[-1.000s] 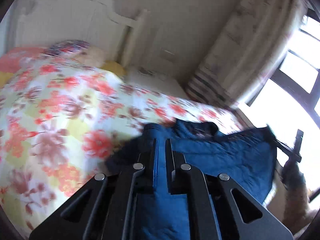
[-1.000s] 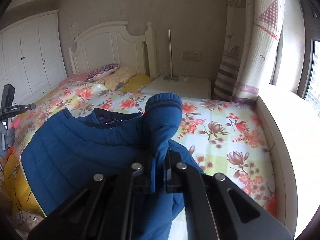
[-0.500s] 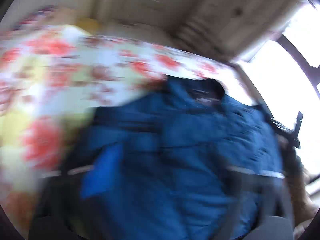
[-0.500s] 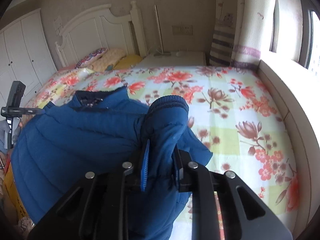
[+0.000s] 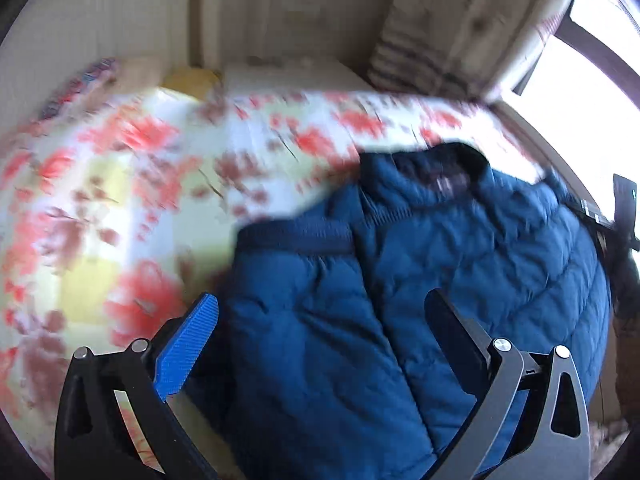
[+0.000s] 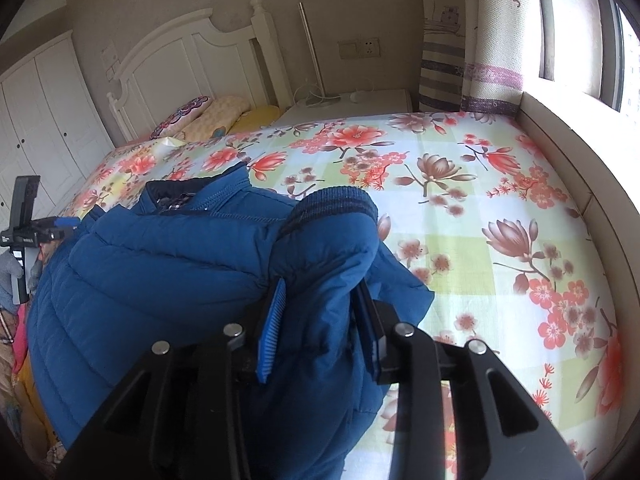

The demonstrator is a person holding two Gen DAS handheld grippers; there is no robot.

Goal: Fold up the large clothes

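Left gripper (image 5: pixel 320 312) jaws have spread wide, releasing jacket (image 5: pixel 460 280); right gripper (image 6: pixel 320 312) jaws loosened around sleeve (image 6: pixel 328 248).

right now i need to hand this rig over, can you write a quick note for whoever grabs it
Left gripper: open, holding nothing, above the blue jacket.
Right gripper: jaws part open around the sleeve; whether they still pinch it is unclear.
Jacket lies on the floral bedspread, collar toward the headboard.
Done: both sleeves lie over the body.
Left: free the right gripper, fold the body.
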